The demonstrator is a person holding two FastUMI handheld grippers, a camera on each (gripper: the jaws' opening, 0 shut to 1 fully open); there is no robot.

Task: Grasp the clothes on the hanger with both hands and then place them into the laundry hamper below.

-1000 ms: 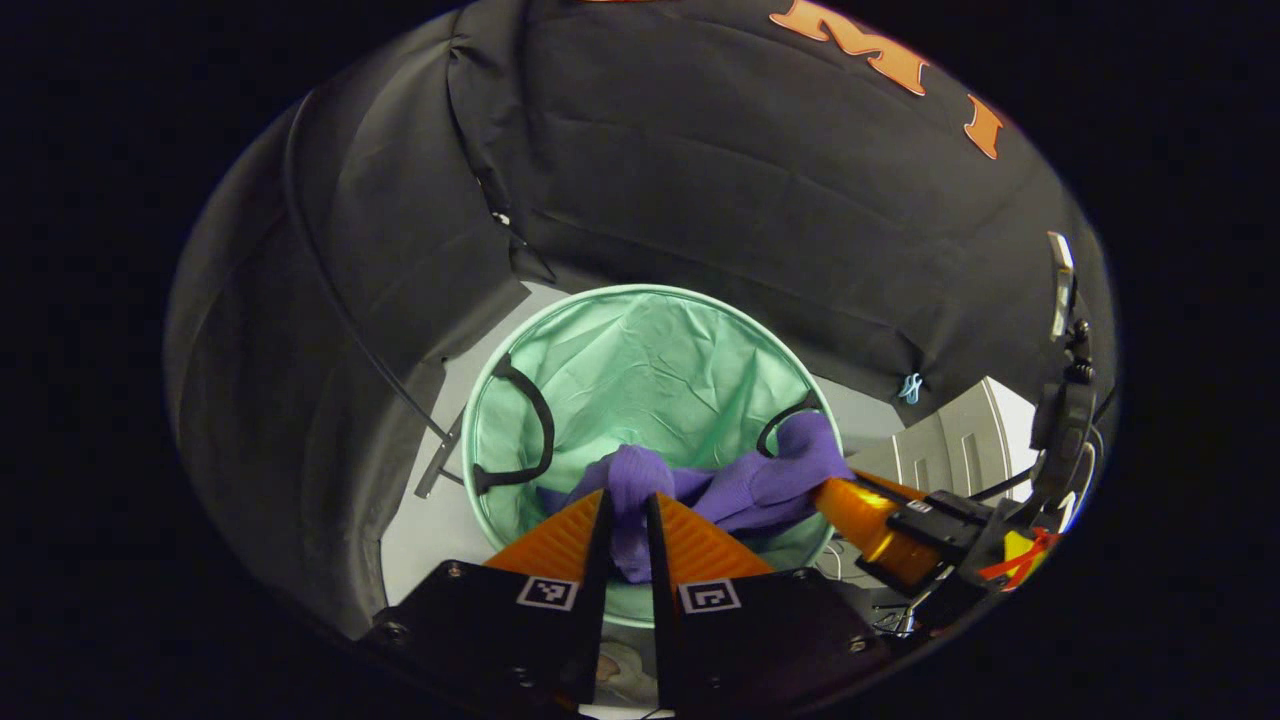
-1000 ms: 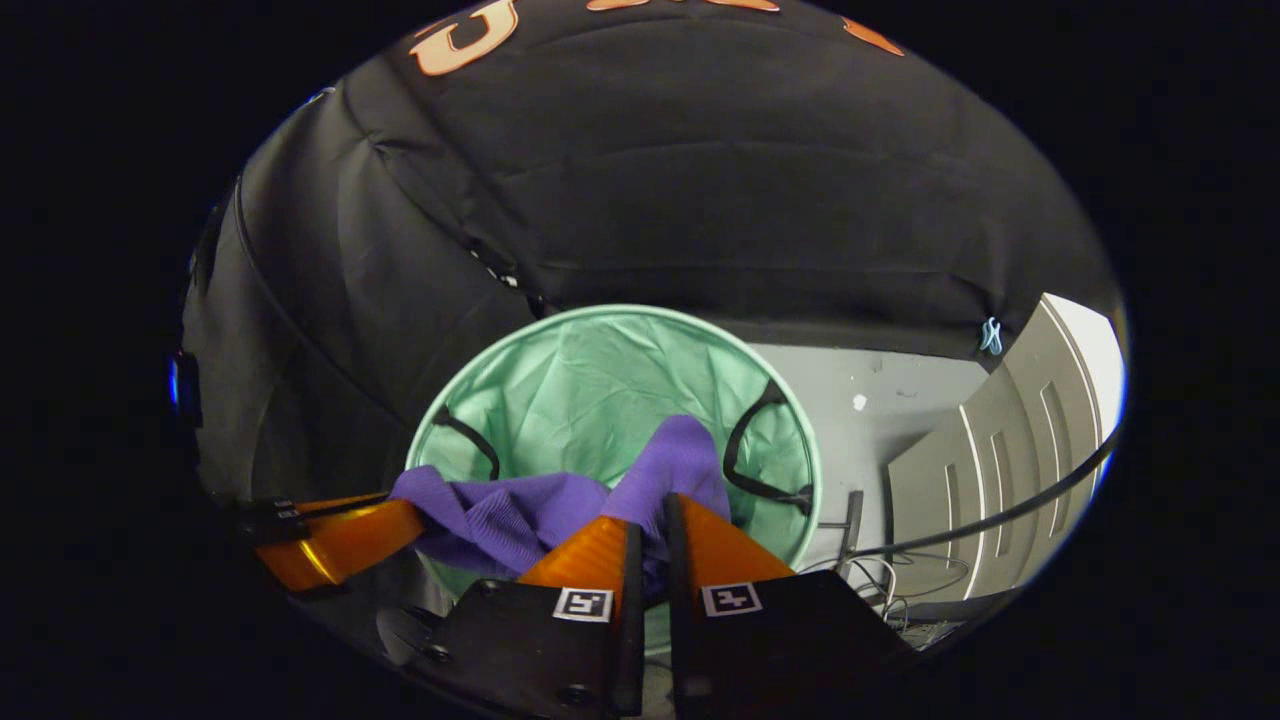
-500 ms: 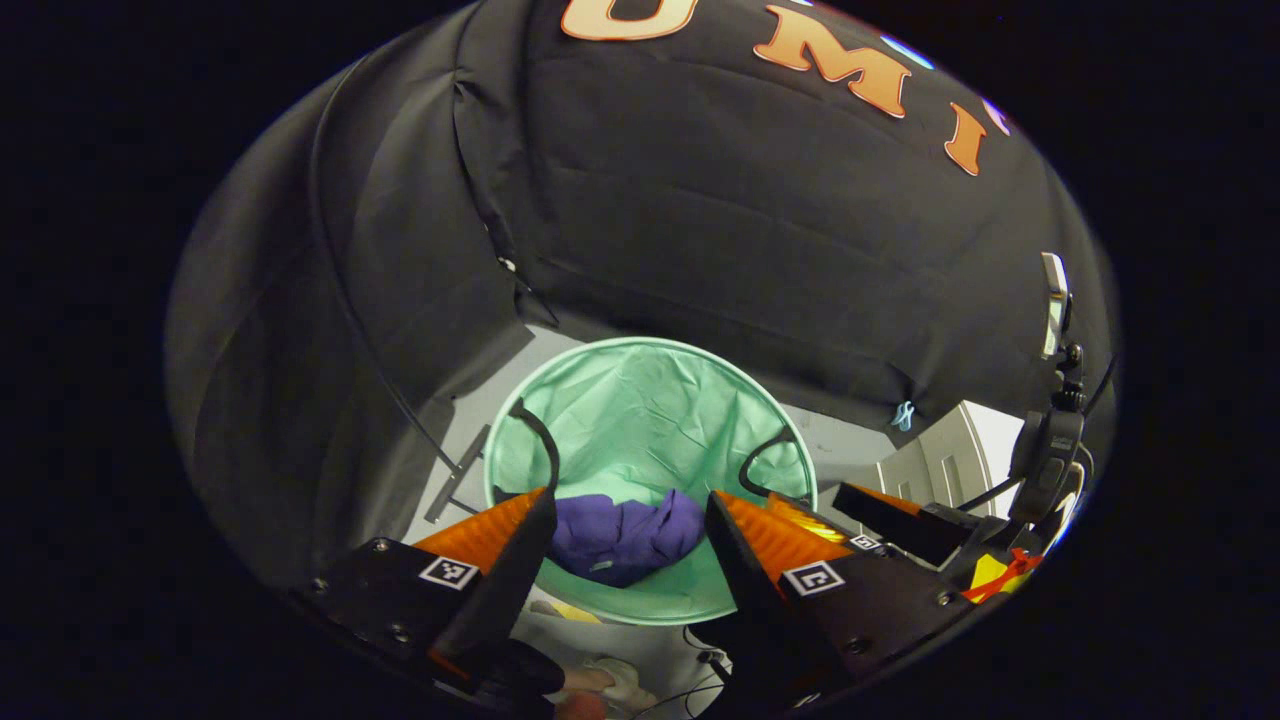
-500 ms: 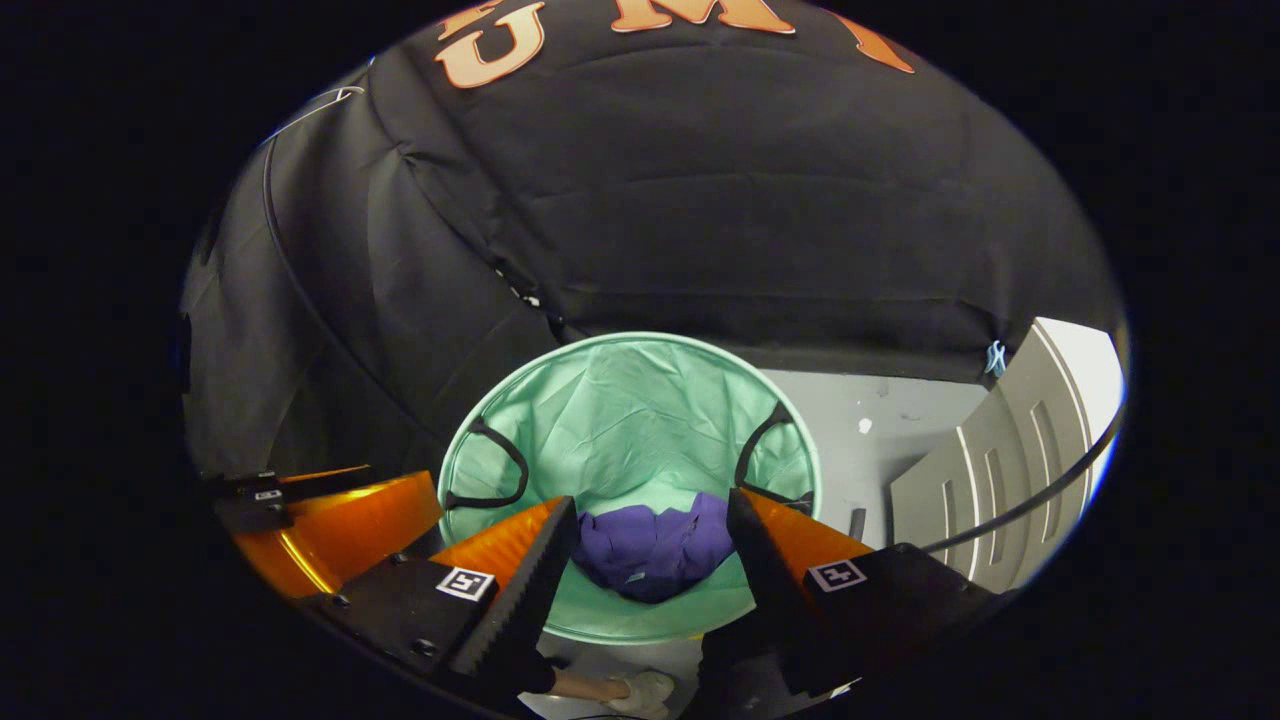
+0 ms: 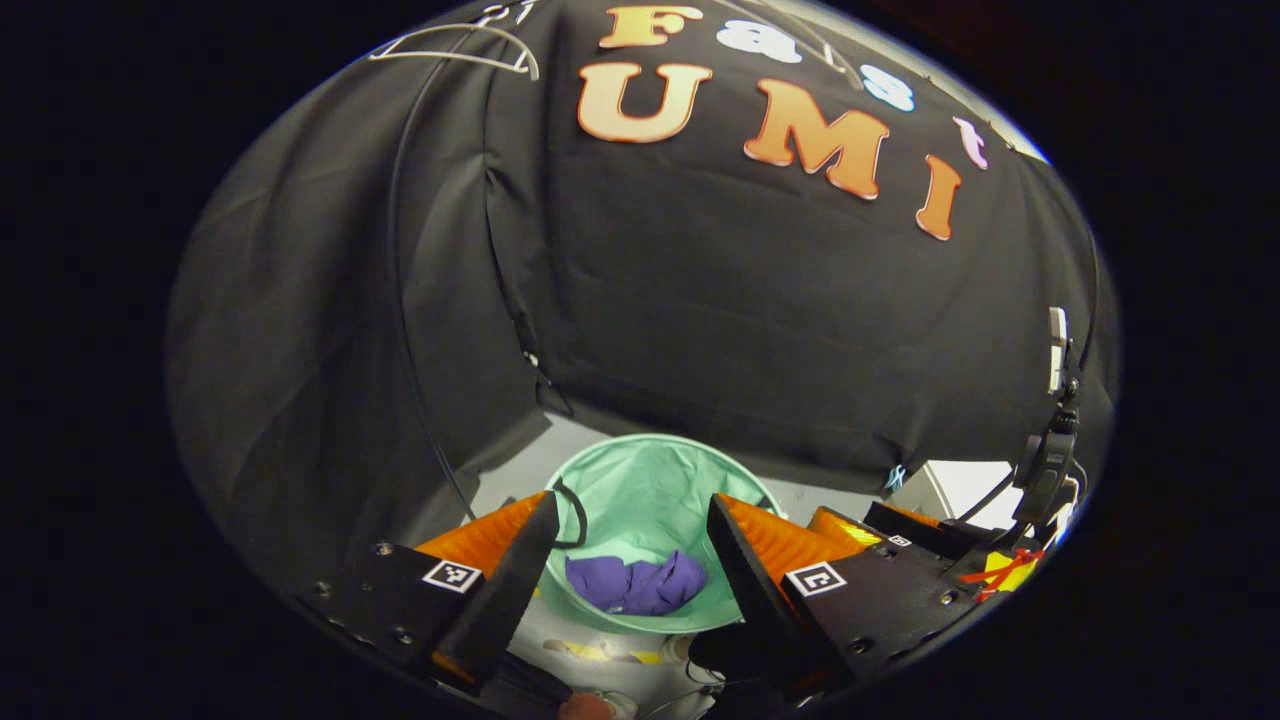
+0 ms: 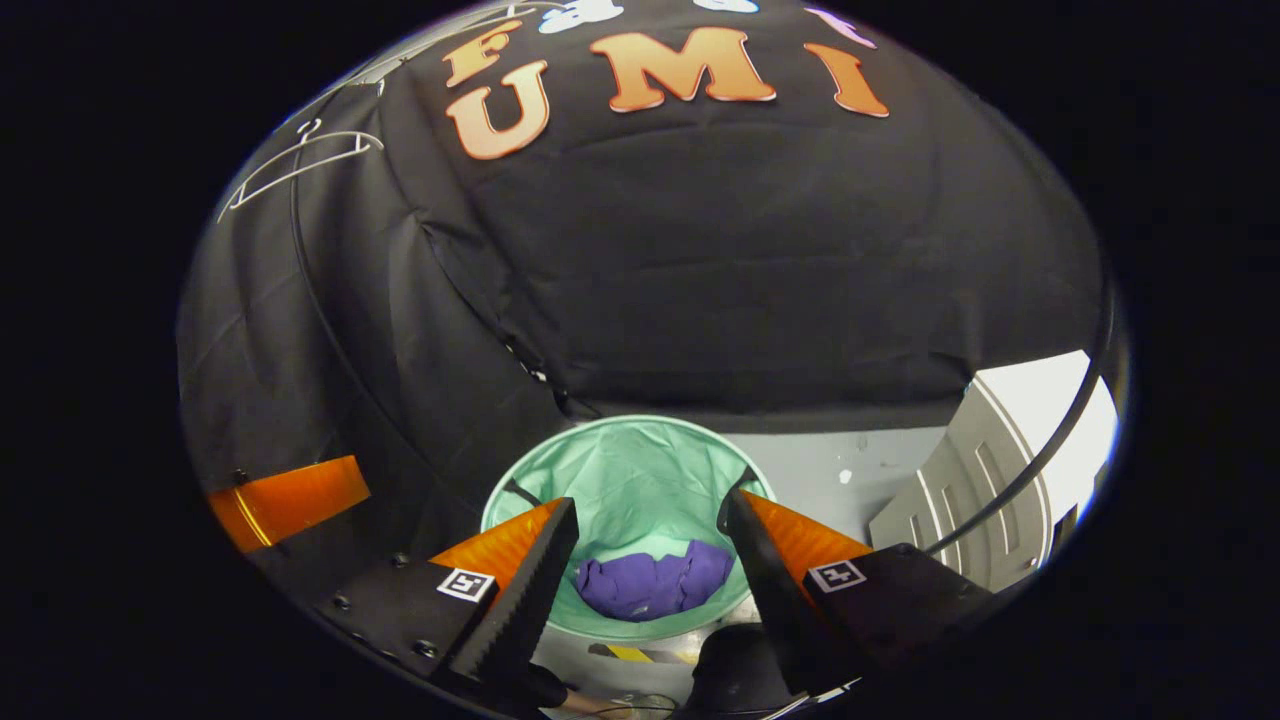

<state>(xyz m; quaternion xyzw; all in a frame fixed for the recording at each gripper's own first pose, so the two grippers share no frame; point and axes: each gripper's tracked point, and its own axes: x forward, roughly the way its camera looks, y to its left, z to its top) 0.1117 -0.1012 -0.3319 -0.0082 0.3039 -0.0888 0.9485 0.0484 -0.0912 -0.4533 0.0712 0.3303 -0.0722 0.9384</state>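
Both grippers' jaws gape empty above the hamper [image 5: 640, 480], where the soft, light clothes [image 5: 635, 583] lie crumpled, apparently one garment, graspable by any fold.

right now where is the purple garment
The purple garment lies bunched at the bottom of the green hamper, seen in both gripper views between each gripper's open fingers and touching neither.

Recording booth, black cloth wall [image 5: 700, 330], bare hanger [image 6: 300, 160], grey floor [image 6: 840, 470]
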